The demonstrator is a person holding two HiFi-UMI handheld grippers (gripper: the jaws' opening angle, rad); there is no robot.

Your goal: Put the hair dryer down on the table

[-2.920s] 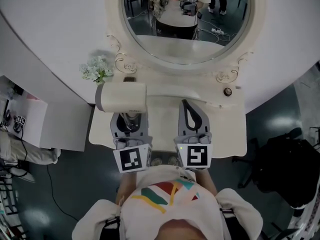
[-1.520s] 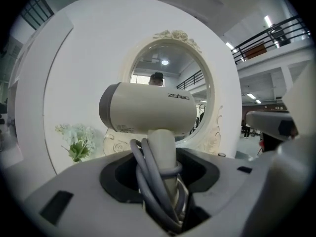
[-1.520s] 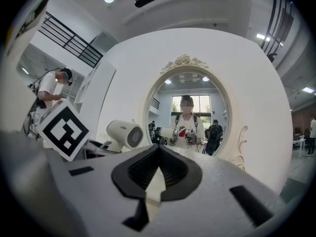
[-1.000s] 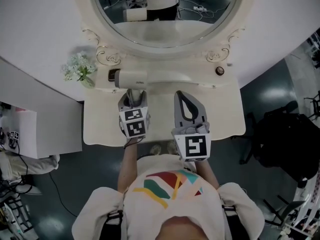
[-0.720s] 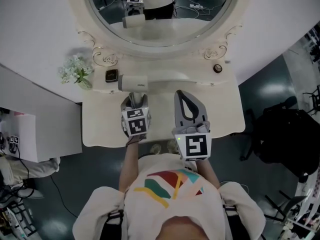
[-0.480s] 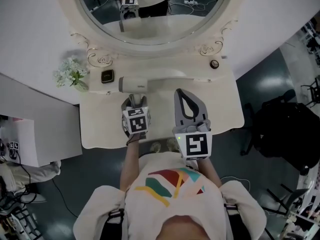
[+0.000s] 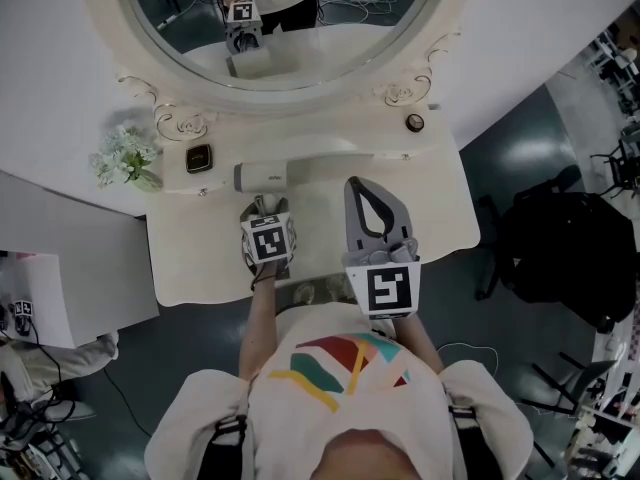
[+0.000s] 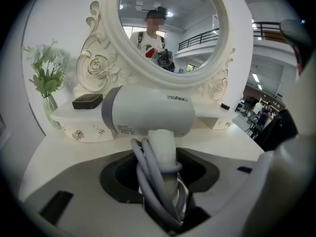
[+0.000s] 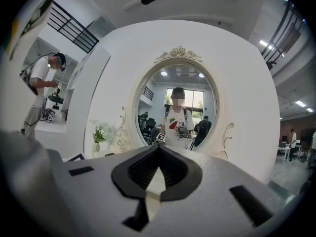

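1. Clamped with the left gripper [image 8: 163, 184] round the handle [image 8: 163, 147] of the hair dryer [image 8: 148, 113], with loops of grey cord [image 8: 147, 181] caught under the jaws too.
2. Held barrel-up over the table [image 7: 200, 258], just in front of the shelf [image 7: 330, 152] below the mirror [image 7: 270, 28]; cannot tell whether touching the tabletop yet.
3. Shut tip to tip on nothing at the right gripper [image 9: 158, 154], parked beside, over the table's middle.
4. Looks like a stiff, smooth plastic shell: probably slippery, and top-heavy with the barrel above the grip.
5. Best taken where held now, on the handle over the cord wraps, for extra friction; soft cord could shift under the pads.
6. Judged close to done: lower, lay on 1 side on bare tabletop, then open up.
7. Worth watching for rolling, and for bumping the small dark box [image 8: 87, 100] on the shelf.
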